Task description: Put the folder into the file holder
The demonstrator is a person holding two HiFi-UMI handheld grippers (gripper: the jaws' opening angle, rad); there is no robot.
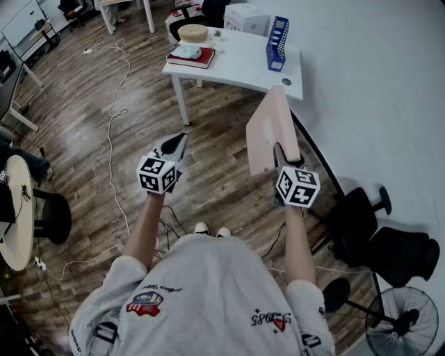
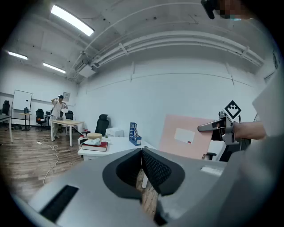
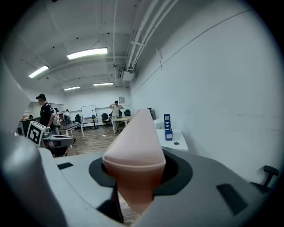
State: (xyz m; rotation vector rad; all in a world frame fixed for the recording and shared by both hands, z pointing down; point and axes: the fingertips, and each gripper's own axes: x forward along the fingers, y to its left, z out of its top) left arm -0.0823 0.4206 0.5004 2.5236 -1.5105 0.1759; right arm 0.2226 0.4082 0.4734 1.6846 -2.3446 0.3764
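One pink folder (image 1: 271, 132) is all this job needs, and it is up in the air, well short of the bench (image 1: 243, 69). The right claw (image 1: 284, 158) grips it by its lower edge, so the sheet stands nearly upright and fans forward from the jaws. The left claw (image 1: 175, 146) is clenched on nothing, its pads pressed together, and hangs level beside the other with a clear gap between them.

The blue file holder (image 1: 277, 43) stands on the bench towards its far right edge, close to the wall (image 1: 375, 83), and looks empty from here. To do this step well, I'd say the person has to walk in closer first. Then the folder's free edge should be lined up with the holder's open top and lowered straight in. With so much sheet beyond the jaws, I expect it to flop or catch the rim if it goes in tilted. The free left claw could steady the holder, which looks light enough to slide.

The bench is white and smooth. A red book (image 1: 191, 60) with something pale on it lies near the left edge, and a round wooden box (image 1: 192, 33) sits behind that. A white box (image 1: 247, 19) stands at the far edge. The floor (image 1: 83, 125) is dark wood plank with a white cable (image 1: 115, 111) snaking across it. A black chair (image 1: 368, 229) and a fan (image 1: 403, 323) stand by the wall to the person's right. Further off there are more tables, a whiteboard (image 2: 22, 101) and a few people.
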